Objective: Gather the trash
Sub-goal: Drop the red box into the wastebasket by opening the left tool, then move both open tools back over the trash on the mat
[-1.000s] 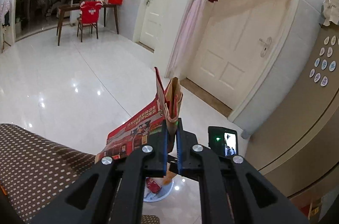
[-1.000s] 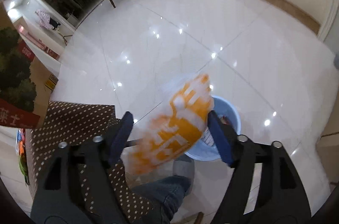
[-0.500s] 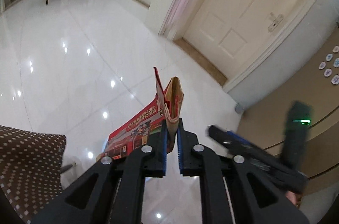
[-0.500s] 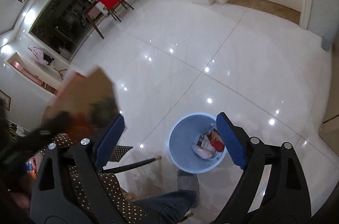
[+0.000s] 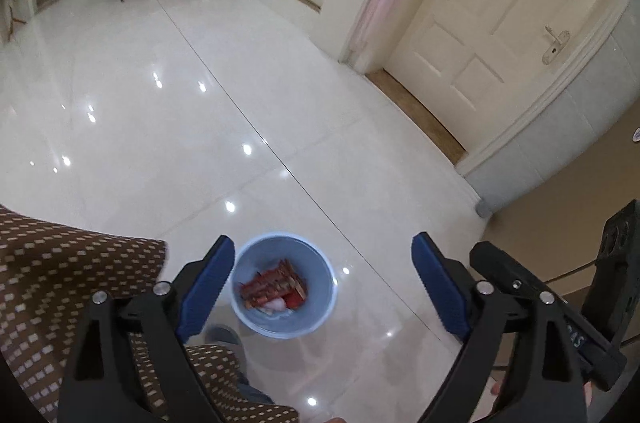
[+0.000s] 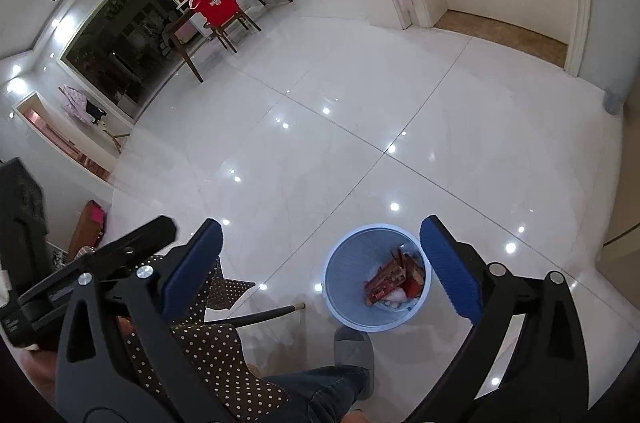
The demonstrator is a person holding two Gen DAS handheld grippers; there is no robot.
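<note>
Two tools above one blue bin of trash on the tiled floor

The left tool point(image 5: 323, 265) and the right tool point(image 6: 320, 255) both have their jaws spreading wide, with nothing between them. One round blue bin point(image 6: 348, 267) stands on the white floor point(image 6: 340, 151) beside a dotted brown cloth point(image 5: 60, 263). In it lie red printed paper trash point(image 6: 386, 279) and a pale crumpled piece; an exact count is unclear. One grey slipper point(image 6: 354, 345) is just beside the bin.
</note>
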